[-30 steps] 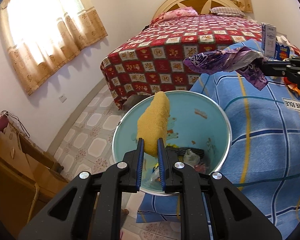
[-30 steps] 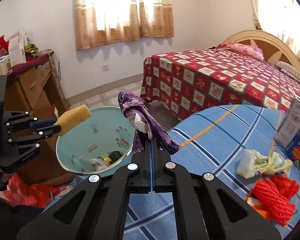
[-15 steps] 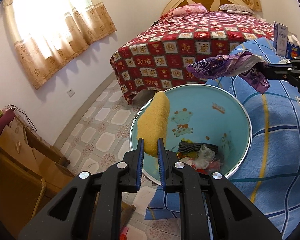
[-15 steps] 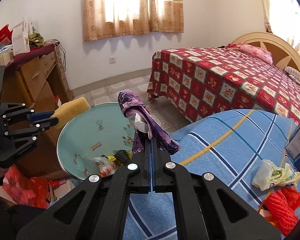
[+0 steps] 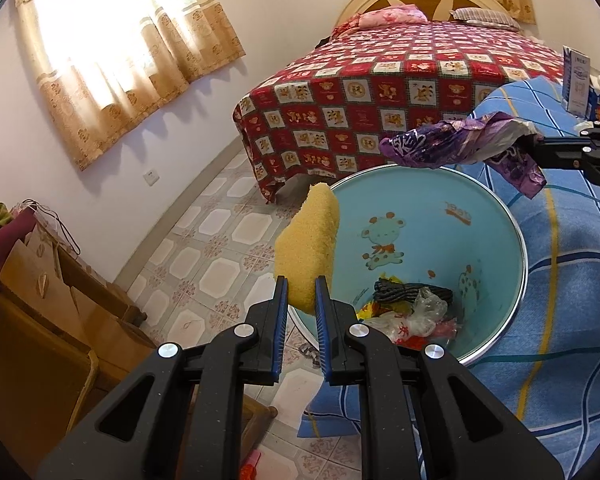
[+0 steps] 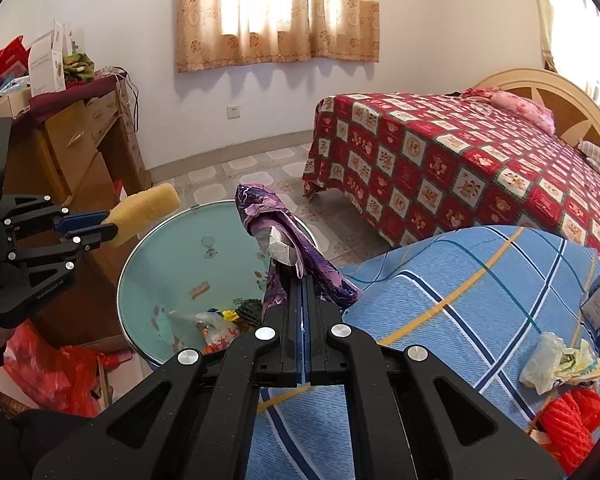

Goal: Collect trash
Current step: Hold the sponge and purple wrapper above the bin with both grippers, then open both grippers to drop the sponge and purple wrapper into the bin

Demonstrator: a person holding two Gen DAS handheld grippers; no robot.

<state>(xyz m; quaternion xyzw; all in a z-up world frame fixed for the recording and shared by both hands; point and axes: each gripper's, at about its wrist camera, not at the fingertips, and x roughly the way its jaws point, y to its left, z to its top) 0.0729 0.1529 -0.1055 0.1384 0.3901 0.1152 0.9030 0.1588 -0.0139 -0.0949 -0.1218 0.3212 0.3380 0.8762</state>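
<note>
The left tongs [image 5: 301, 294] were clamped on the lower end of a yellow sponge [image 5: 308, 250], which stood upward from the pads over the near-left rim of a light blue trash bin [image 5: 496, 240]. The right tongs [image 6: 302, 280] were pressed together on a crumpled purple wrapper [image 6: 276, 228]; in the left wrist view that wrapper [image 5: 452, 142] hung above the far rim of the bin.

Inside the bin lay a heap of trash [image 5: 412, 308]: clear plastic, something black and ribbed, and bits of yellow and red. Cartoon animals were printed on its inner wall.

The bin stood against the edge of a counter [image 6: 480, 280] draped in a blue plaid cloth. On that cloth, toward the right, lay a crumpled pale wrapper [image 6: 560, 364] just beside a red mesh net [image 6: 572, 416].

Beyond the bin were a tiled floor [image 5: 220, 240], a bed [image 6: 460, 160] with a red patterned cover, and a wooden dresser [image 6: 88, 140] against the wall.
</note>
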